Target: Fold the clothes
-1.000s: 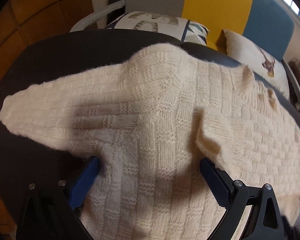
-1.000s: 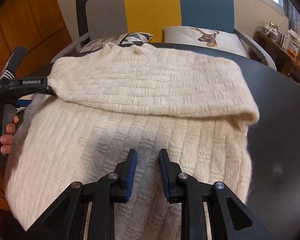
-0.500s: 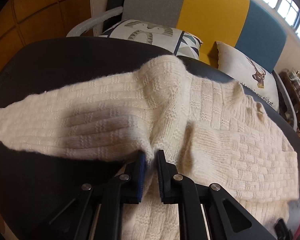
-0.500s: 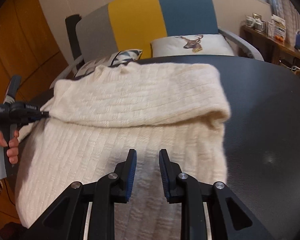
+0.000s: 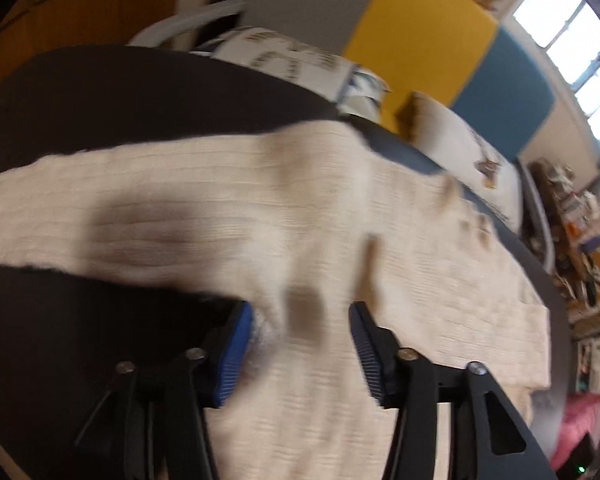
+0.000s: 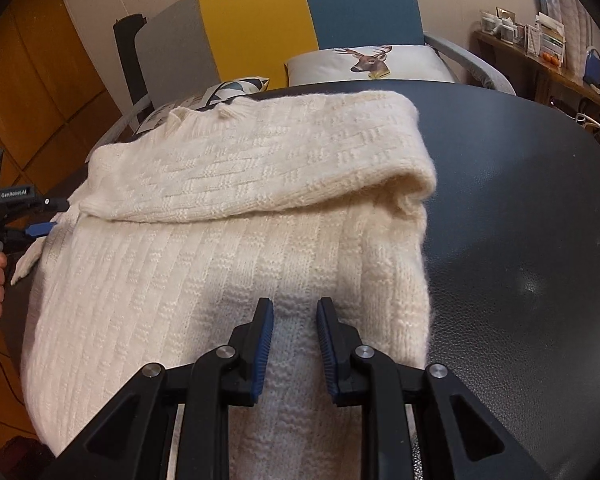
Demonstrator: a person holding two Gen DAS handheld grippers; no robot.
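A cream knitted sweater (image 6: 228, 264) lies on a round black table (image 6: 532, 216), with its right sleeve folded across the chest (image 6: 260, 160). In the blurred left wrist view the sweater (image 5: 380, 248) spreads out, its left sleeve (image 5: 120, 216) reaching left. My left gripper (image 5: 300, 320) is open over the sweater near the armpit, with fabric between the fingers; it also shows in the right wrist view (image 6: 40, 216) at the sweater's left edge. My right gripper (image 6: 294, 320) is nearly closed, a narrow gap showing, with knit fabric between the fingers at the hem.
A grey, yellow and blue sofa (image 6: 300, 16) stands behind the table with a deer cushion (image 6: 364, 62) and a patterned cushion (image 5: 292, 64). A cluttered shelf (image 6: 540, 40) is at the far right. Bare black tabletop (image 5: 100, 108) lies left of the sweater.
My left gripper closed on the sweater near the armpit half a second ago and has now opened again. The right gripper stayed nearly closed at the hem and came closer to the fabric.
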